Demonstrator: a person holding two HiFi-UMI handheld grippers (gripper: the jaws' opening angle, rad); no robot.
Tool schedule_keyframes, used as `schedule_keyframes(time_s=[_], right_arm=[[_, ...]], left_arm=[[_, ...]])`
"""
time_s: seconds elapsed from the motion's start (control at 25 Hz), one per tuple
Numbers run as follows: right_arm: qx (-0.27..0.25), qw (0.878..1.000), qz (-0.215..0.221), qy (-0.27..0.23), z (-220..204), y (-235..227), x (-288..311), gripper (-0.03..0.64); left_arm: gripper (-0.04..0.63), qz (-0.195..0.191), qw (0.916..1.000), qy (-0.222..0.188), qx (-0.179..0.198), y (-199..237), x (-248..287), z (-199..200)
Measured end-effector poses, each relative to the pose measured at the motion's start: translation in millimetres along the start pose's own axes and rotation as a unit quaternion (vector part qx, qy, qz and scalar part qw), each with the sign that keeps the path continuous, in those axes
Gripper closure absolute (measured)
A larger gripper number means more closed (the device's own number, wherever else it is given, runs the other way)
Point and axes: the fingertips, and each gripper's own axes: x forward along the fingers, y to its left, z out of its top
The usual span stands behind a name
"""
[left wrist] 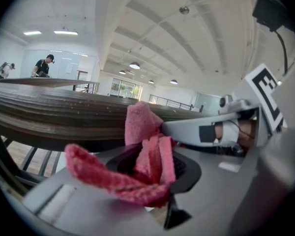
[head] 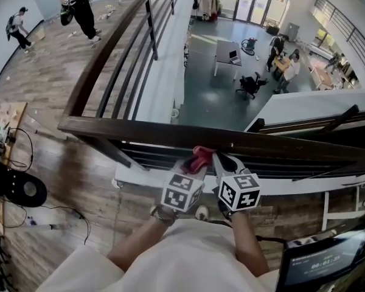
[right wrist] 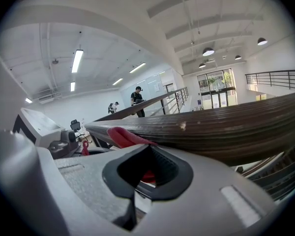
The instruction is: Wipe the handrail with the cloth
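Observation:
The dark wooden handrail (head: 140,134) runs across the head view, with a corner at its left end. Against its near edge is a bunched pink cloth (head: 200,157). My left gripper (head: 192,165) and right gripper (head: 221,162) meet at the cloth from below, side by side. In the left gripper view the cloth (left wrist: 155,156) is folded between the shut jaws of the left gripper (left wrist: 160,173), just under the handrail (left wrist: 59,114). The right gripper (right wrist: 147,175) is shut too, with red cloth (right wrist: 124,136) over its upper jaw, touching the handrail (right wrist: 226,127).
Black metal balusters (head: 147,46) hang under the rail. Beyond it is a drop to a lower floor with desks and people (head: 286,66). A person (head: 79,5) stands on the wooden floor at the far left. A black round device (head: 15,187) and cables lie at my left, a screen (head: 328,257) at my lower right.

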Motion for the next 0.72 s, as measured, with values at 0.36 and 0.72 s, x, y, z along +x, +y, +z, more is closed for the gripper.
schedule_keyframes(time_s=[0.36,0.72], right_arm=[[0.02,1.0,-0.01,-0.005,1,-12,-8,0.614],[0.033,0.999,-0.005,-0.007,0,9,6,0.614]], left_arm=[[0.523,-0.007,0.9999,0.003,0.014,-9,3,4],[0.523,-0.003,0.9998,0.0,0.018,11,-10,2]])
